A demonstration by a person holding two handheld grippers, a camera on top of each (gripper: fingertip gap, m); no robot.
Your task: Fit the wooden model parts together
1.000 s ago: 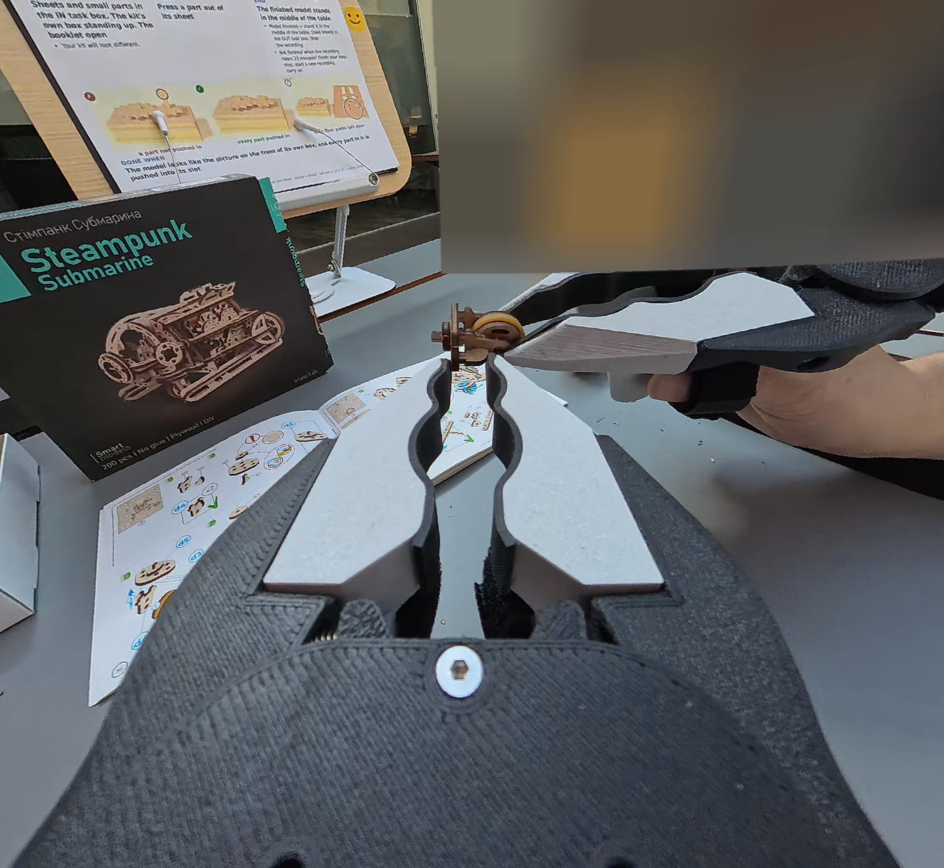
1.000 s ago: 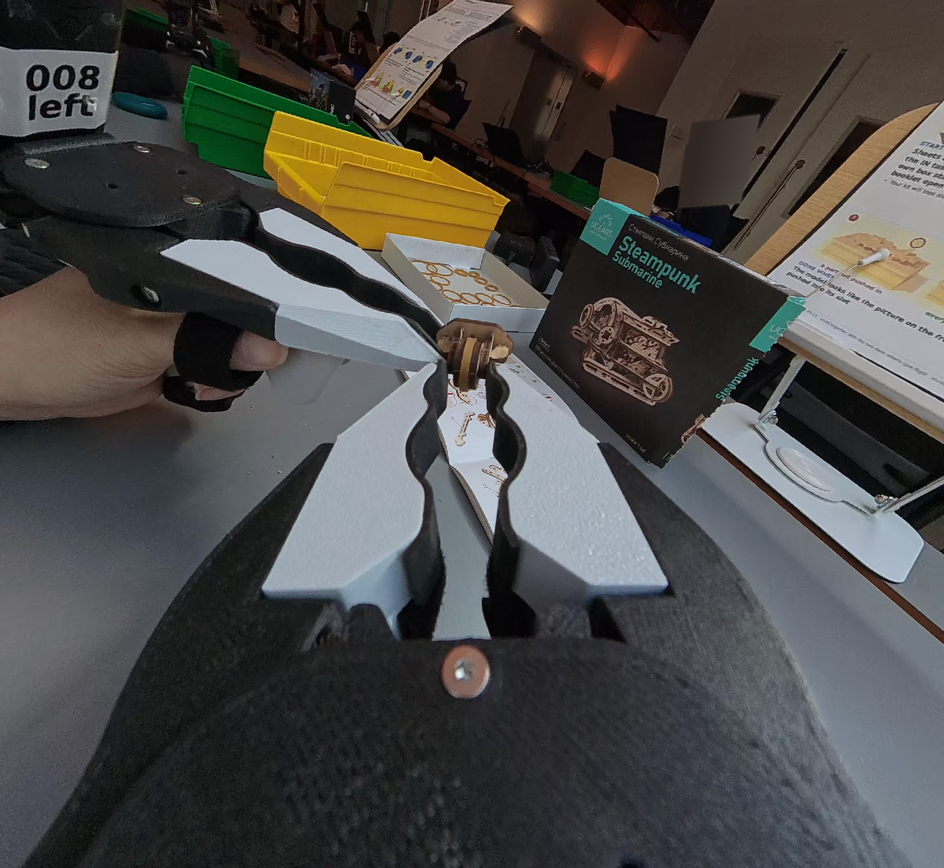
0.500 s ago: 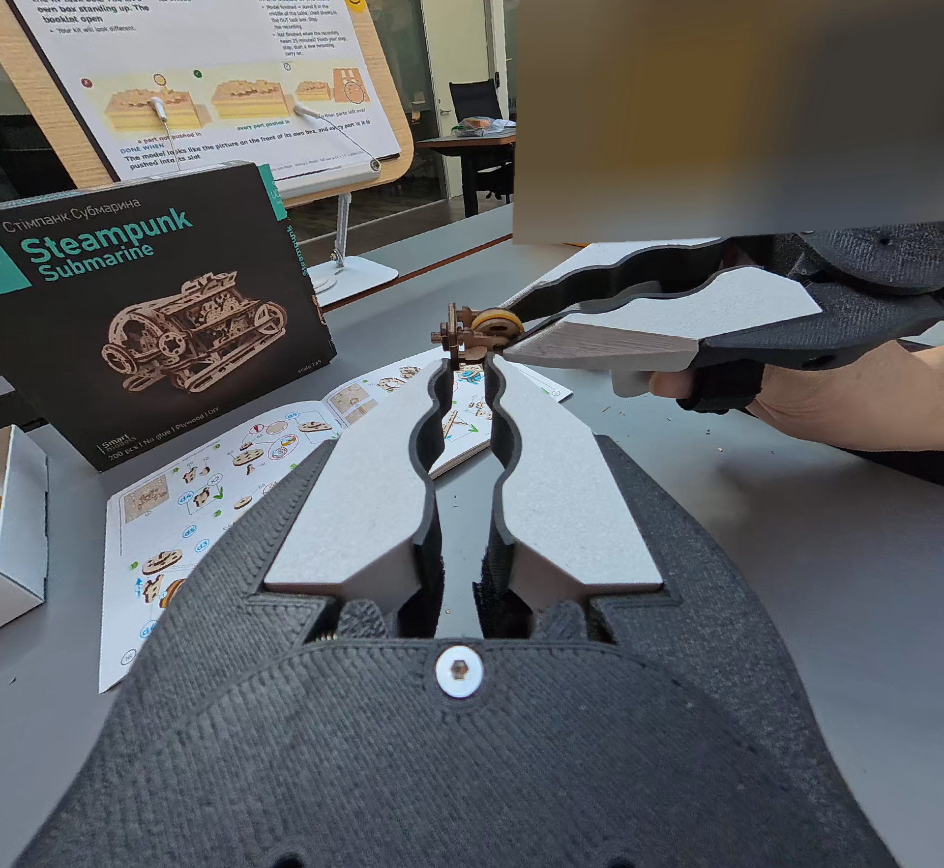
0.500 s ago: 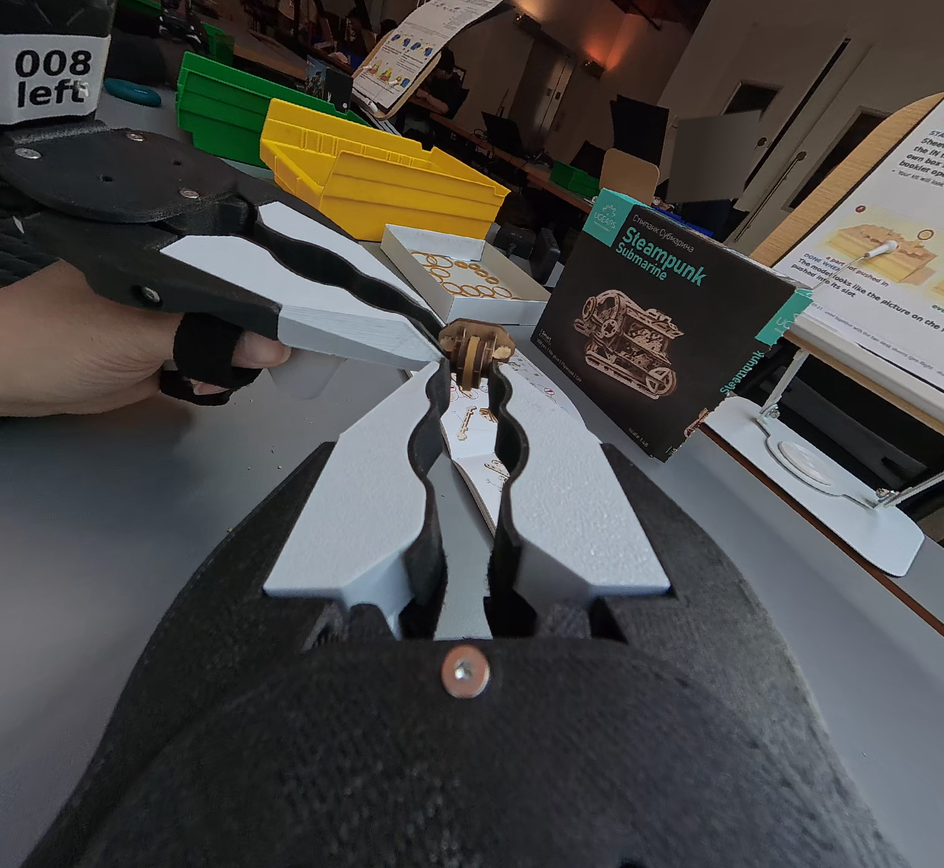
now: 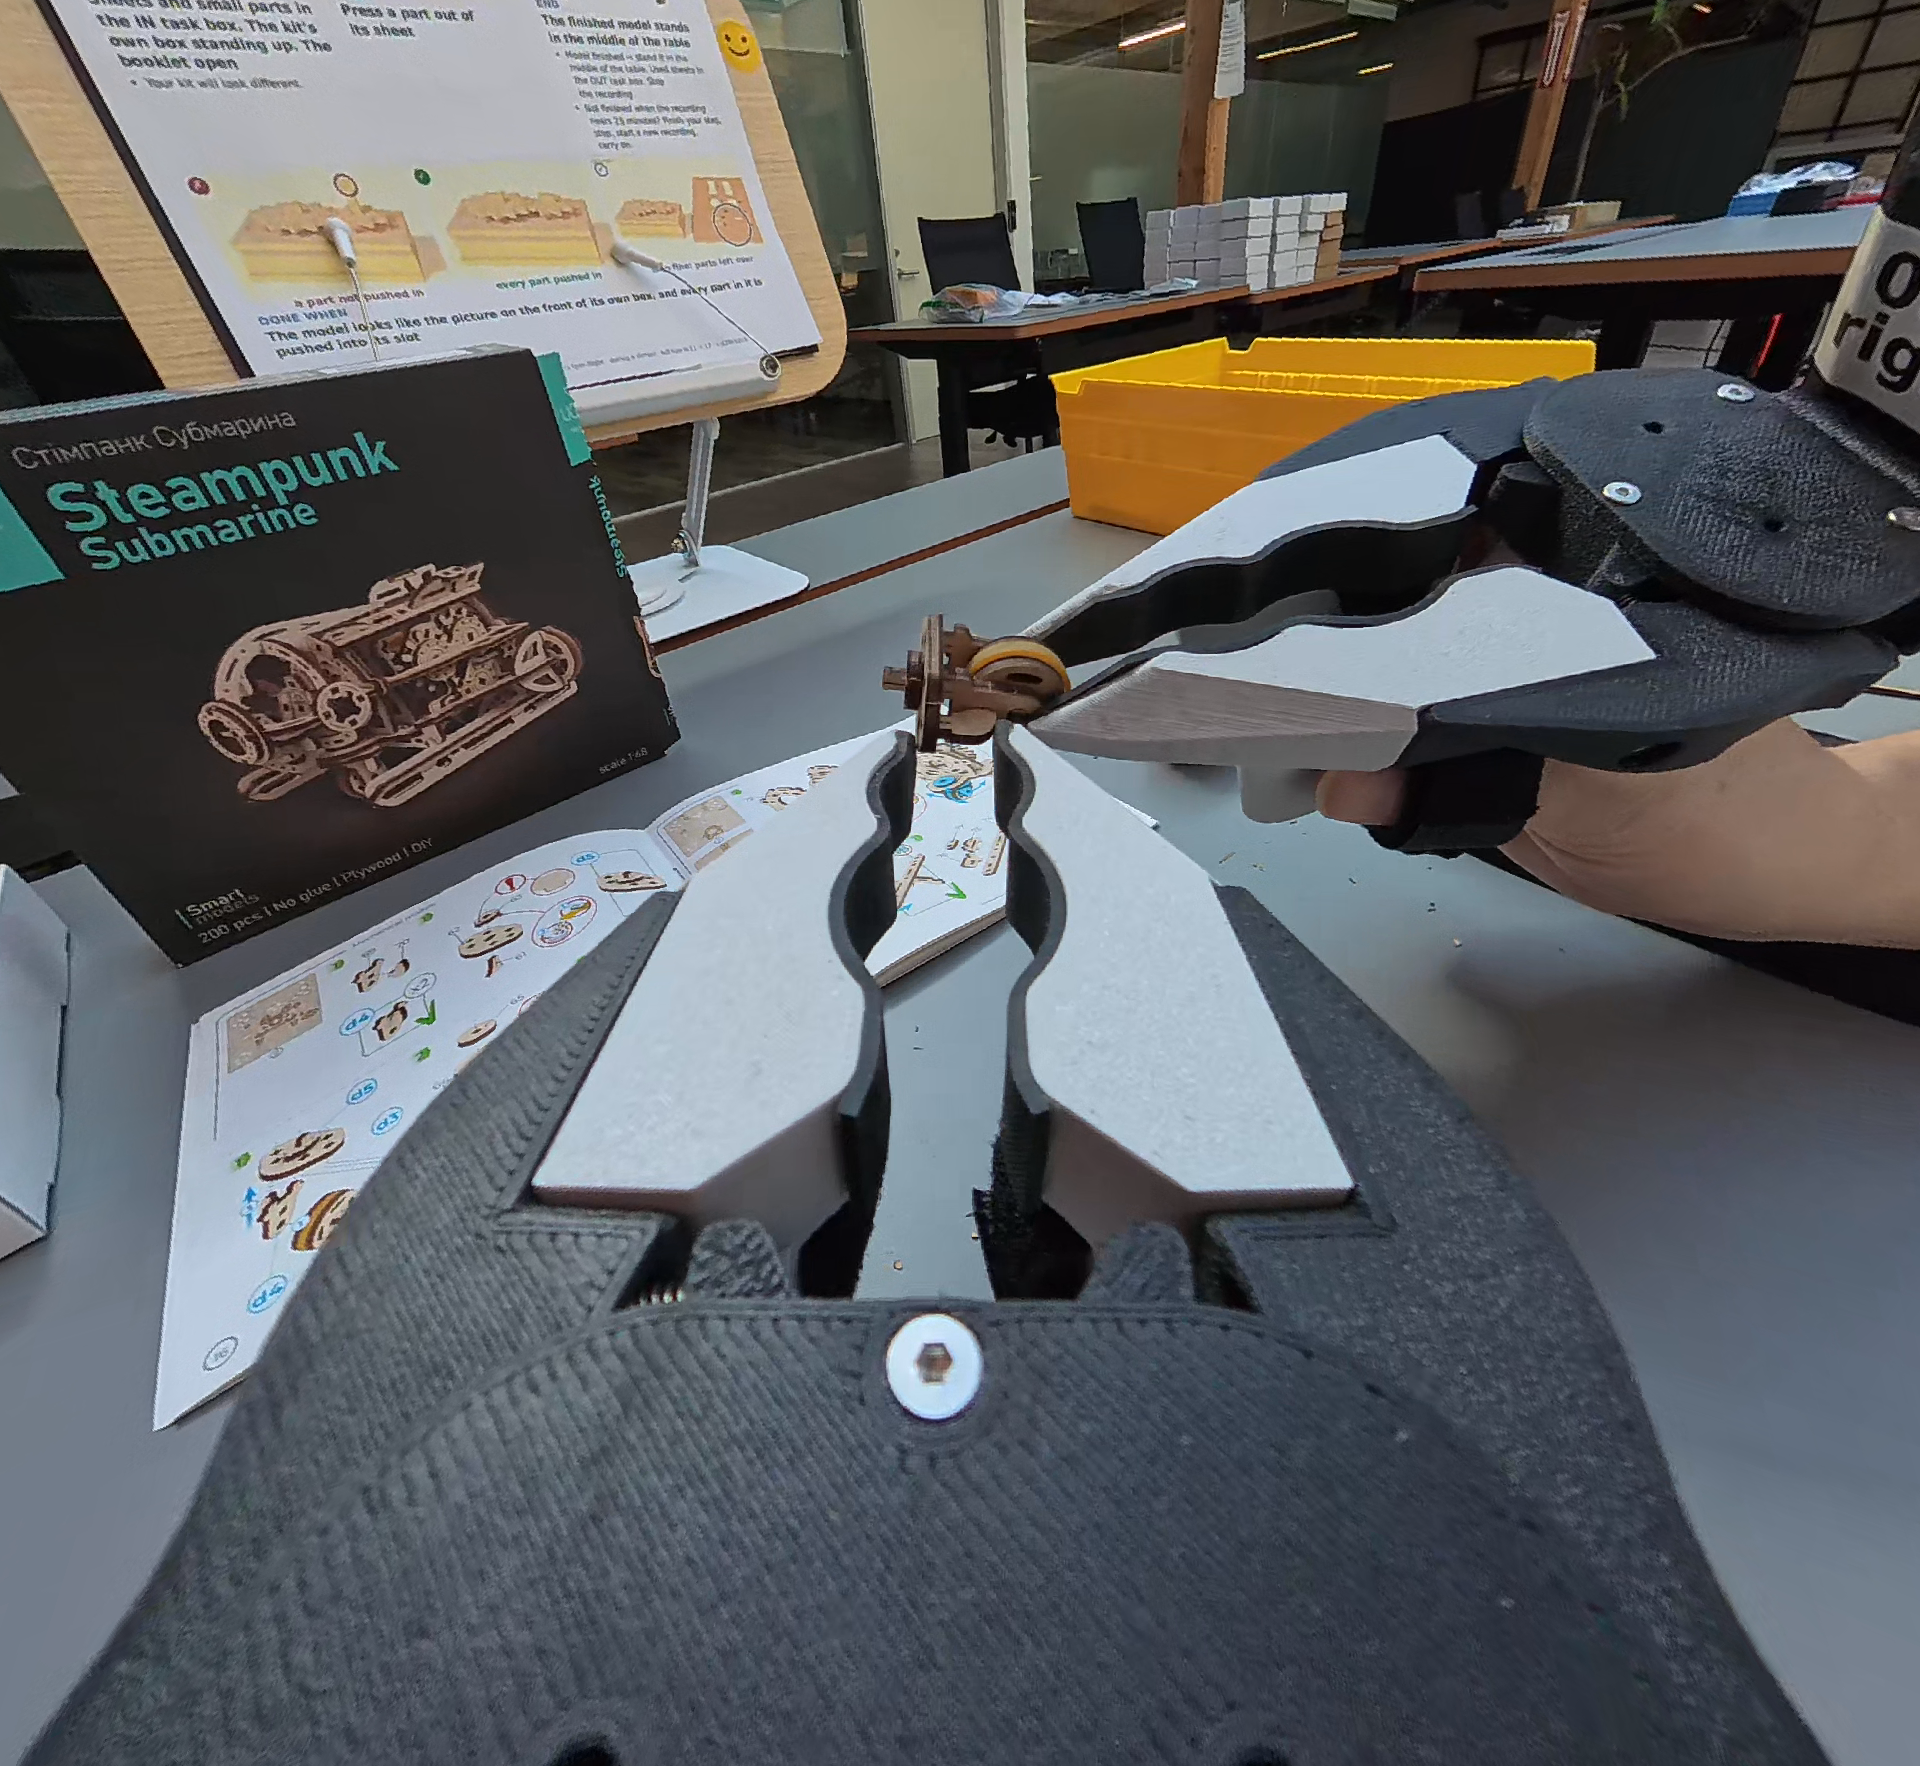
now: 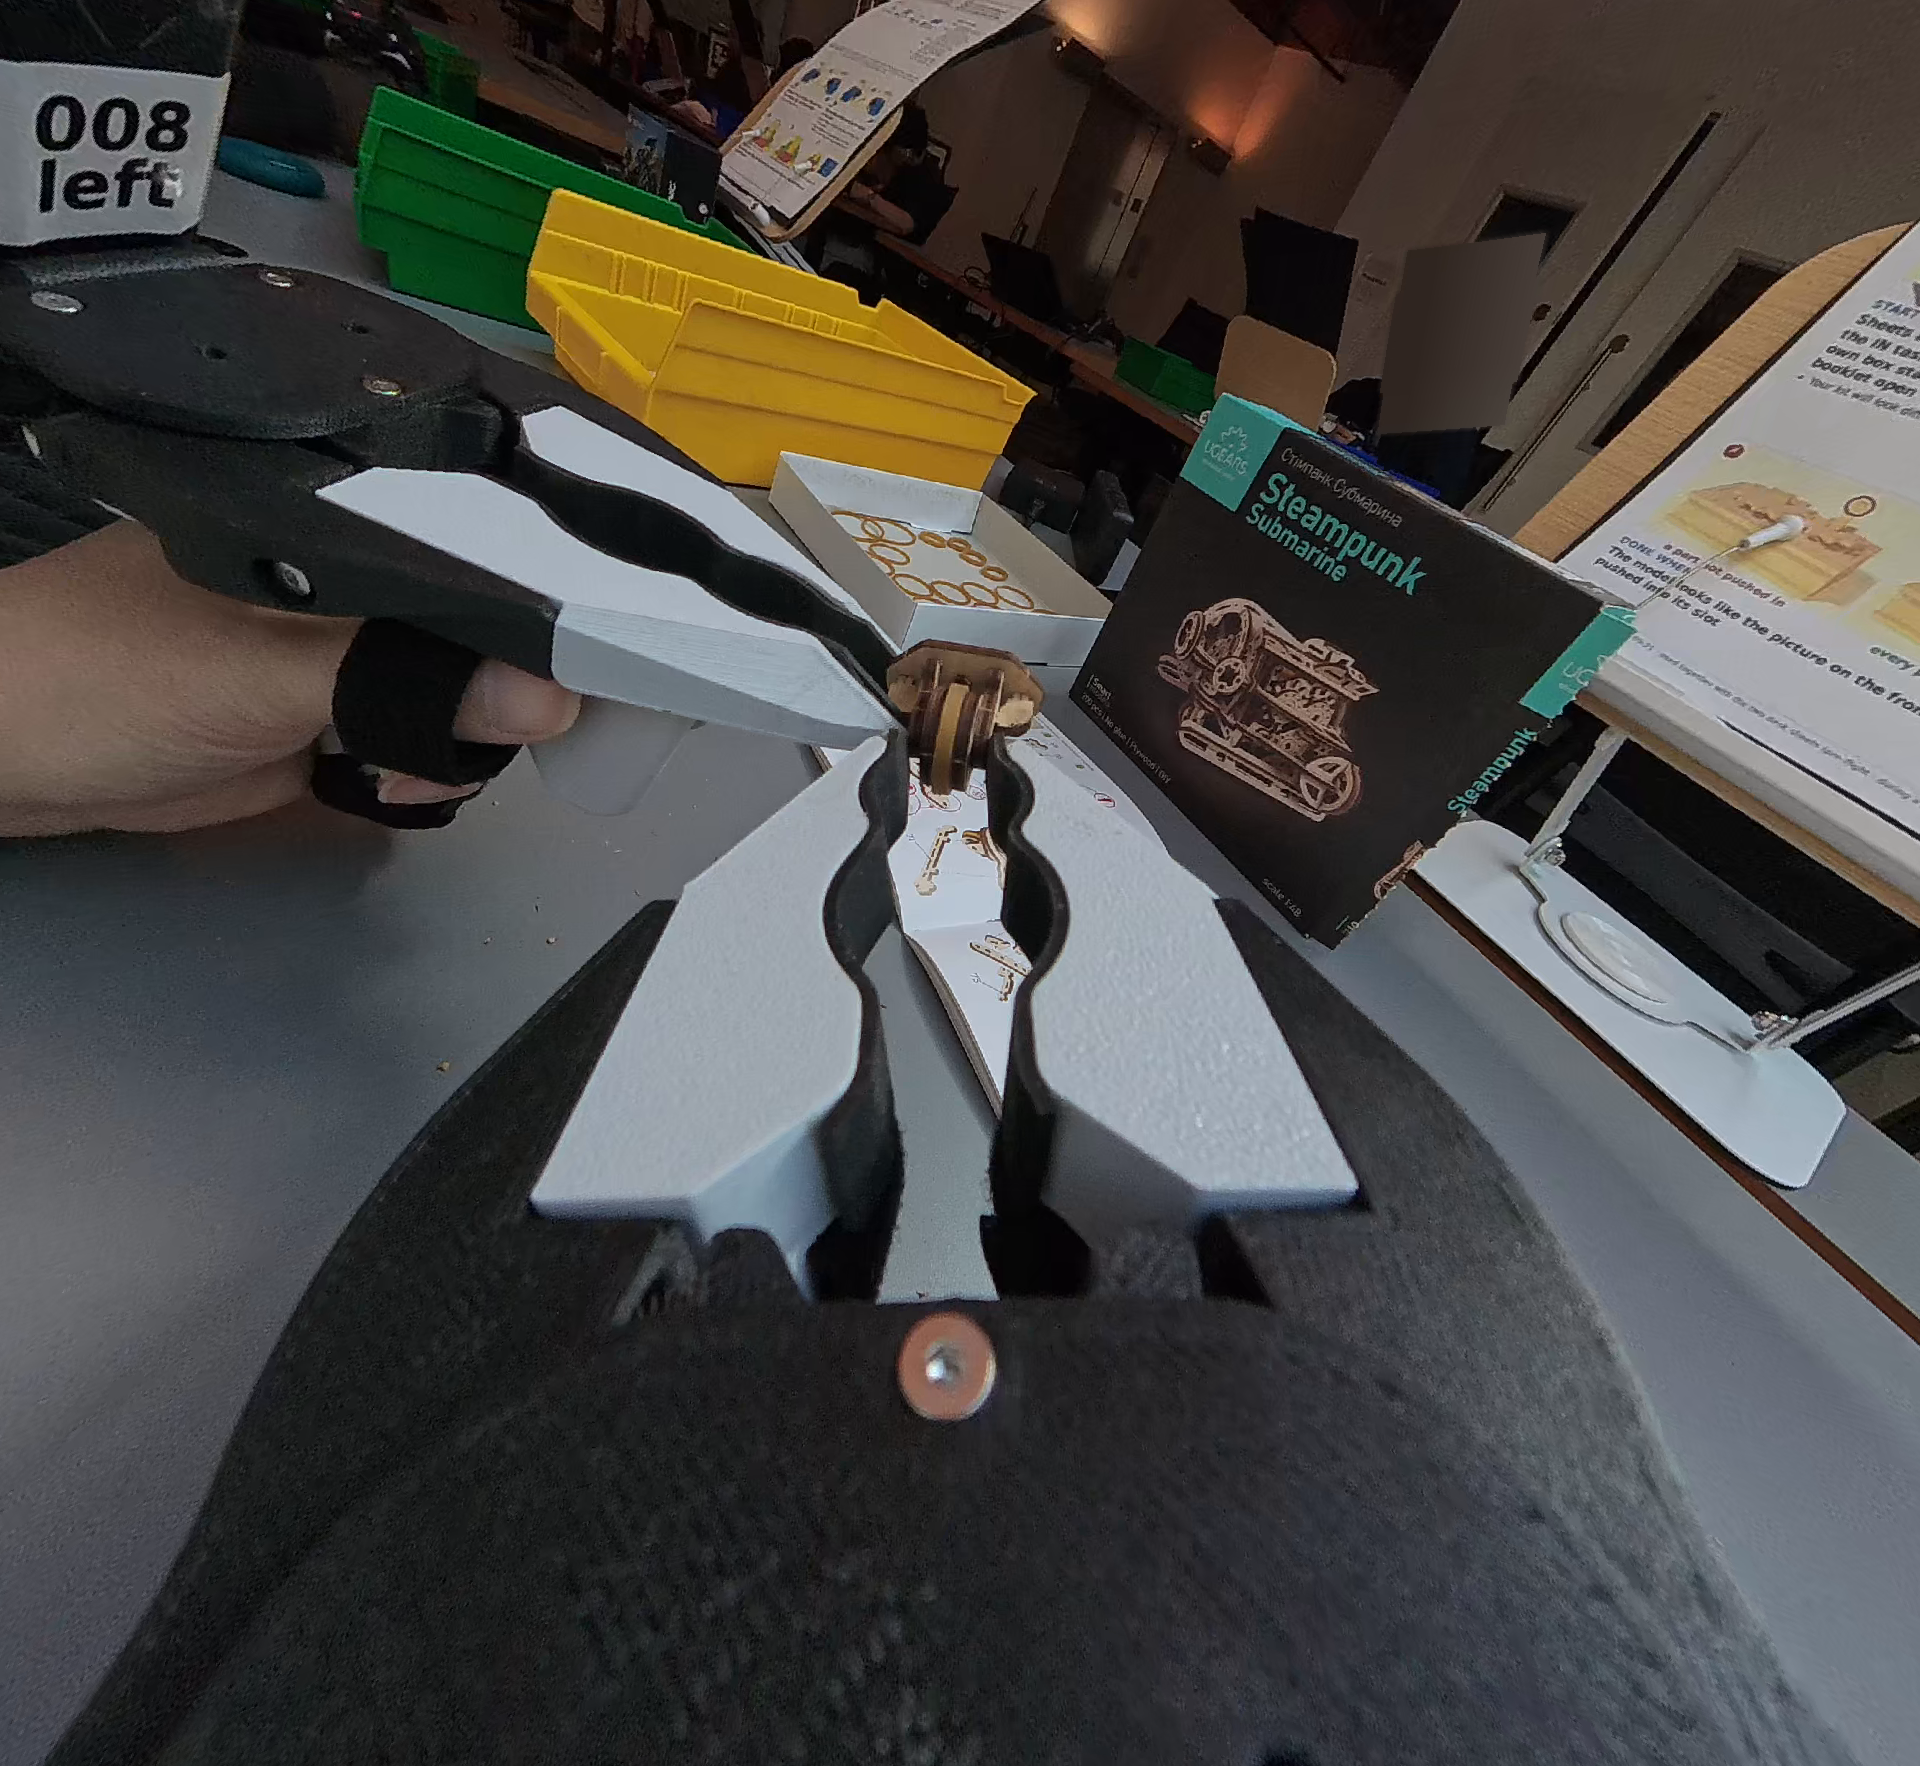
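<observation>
A small wooden assembly of brown plates and a pale disc is held in the air above the open instruction booklet. My left gripper is shut on its lower edge. My right gripper comes in from the right and is shut on the disc side. In the right wrist view the assembly sits between the right gripper's tips, and the left gripper meets it from the left. A hand holds each gripper.
The dark kit box stands behind the booklet on the grey table. An instruction board on a stand is behind it. A yellow bin, a green bin and a white tray of rings lie farther back. My two grippers' fingertips are within a few centimetres of each other.
Both grippers keep their hold on the wooden assembly. The pair has shifted slightly together, and both views have swung a little.
</observation>
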